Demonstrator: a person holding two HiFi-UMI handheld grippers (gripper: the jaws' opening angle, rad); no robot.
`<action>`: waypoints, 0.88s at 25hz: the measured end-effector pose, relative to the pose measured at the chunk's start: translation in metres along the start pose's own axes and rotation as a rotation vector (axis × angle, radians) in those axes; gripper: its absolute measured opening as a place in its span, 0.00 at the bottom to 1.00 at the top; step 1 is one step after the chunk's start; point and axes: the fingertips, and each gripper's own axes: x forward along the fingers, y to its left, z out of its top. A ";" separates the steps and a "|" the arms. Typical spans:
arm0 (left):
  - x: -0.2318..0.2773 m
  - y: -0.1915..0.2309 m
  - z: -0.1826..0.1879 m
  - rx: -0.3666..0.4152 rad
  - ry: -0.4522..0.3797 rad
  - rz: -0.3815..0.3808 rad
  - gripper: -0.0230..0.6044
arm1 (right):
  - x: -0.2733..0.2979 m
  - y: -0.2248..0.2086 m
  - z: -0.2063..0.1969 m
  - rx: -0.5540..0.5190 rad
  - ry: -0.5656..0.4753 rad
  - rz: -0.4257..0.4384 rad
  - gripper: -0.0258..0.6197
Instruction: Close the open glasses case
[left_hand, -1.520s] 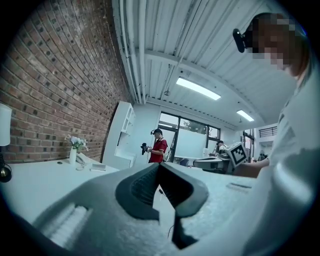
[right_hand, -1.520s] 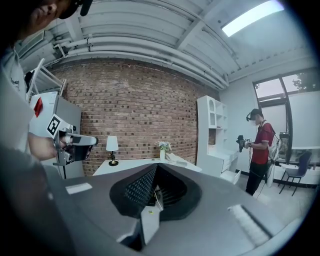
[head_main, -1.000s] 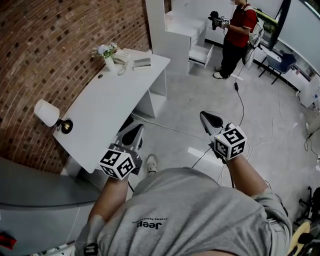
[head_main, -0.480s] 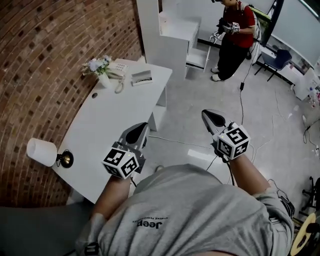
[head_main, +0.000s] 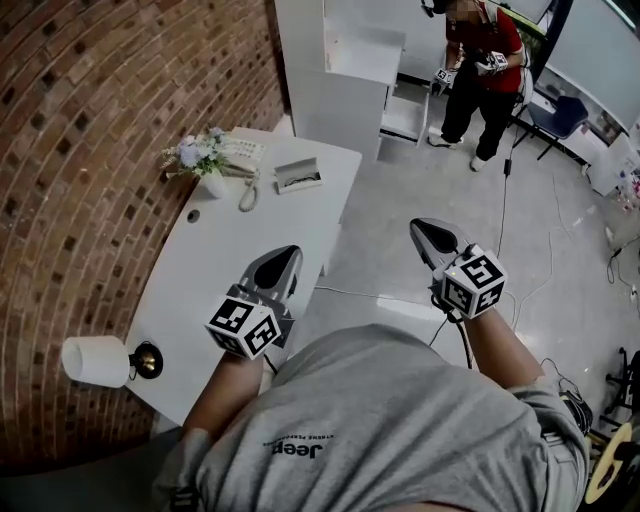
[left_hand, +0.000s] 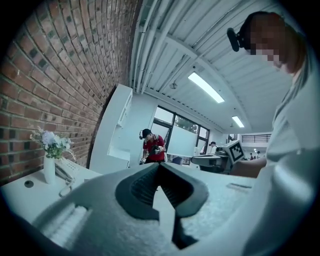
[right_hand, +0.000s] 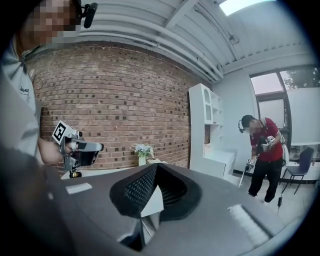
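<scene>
- Brickwork (head_main: 100, 150) takes up the whole left side of my head view, and a long white desk (head_main: 230, 260) runs along its foot.
- Past the far end of the desk stands a tall white cabinet (head_main: 330, 80), and beyond it a person in a red top (head_main: 480, 70) stands on the grey floor (head_main: 400, 200).
- My left gripper (head_main: 278, 268) hangs over the desk's near right edge. In its own view (left_hand: 159, 167) the jaw tips meet, clenched on nothing.
- My right gripper (head_main: 432, 238) is out over the floor, off the desk to the right. Its own view (right_hand: 156, 167) shows the jaws pressed together, with nothing between them.
- A lamp (head_main: 95, 362) with a white shade sits at the desk's near left corner.
- A white vase of pale flowers (head_main: 205, 165) stands at the far end by the wall, with a white telephone (head_main: 243, 160) just beside it.
- The glasses case (head_main: 298, 176) is the smallest thing I can pick out. It is a pale grey, oblong box lying open on the far end of the desk, with its lid raised. It lies just right of the telephone.
- The case is well apart from both grippers and neither touches it. It lies ahead of the left gripper along the desk, and ahead and to the left of the right one.
</scene>
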 end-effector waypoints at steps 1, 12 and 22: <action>0.003 0.006 0.000 -0.005 0.002 0.002 0.03 | 0.006 -0.005 0.001 -0.001 0.004 -0.002 0.05; 0.074 0.062 -0.002 -0.031 0.007 0.128 0.03 | 0.089 -0.088 0.011 -0.003 -0.008 0.101 0.05; 0.188 0.090 0.021 -0.011 -0.045 0.309 0.03 | 0.157 -0.208 0.029 -0.057 -0.020 0.254 0.05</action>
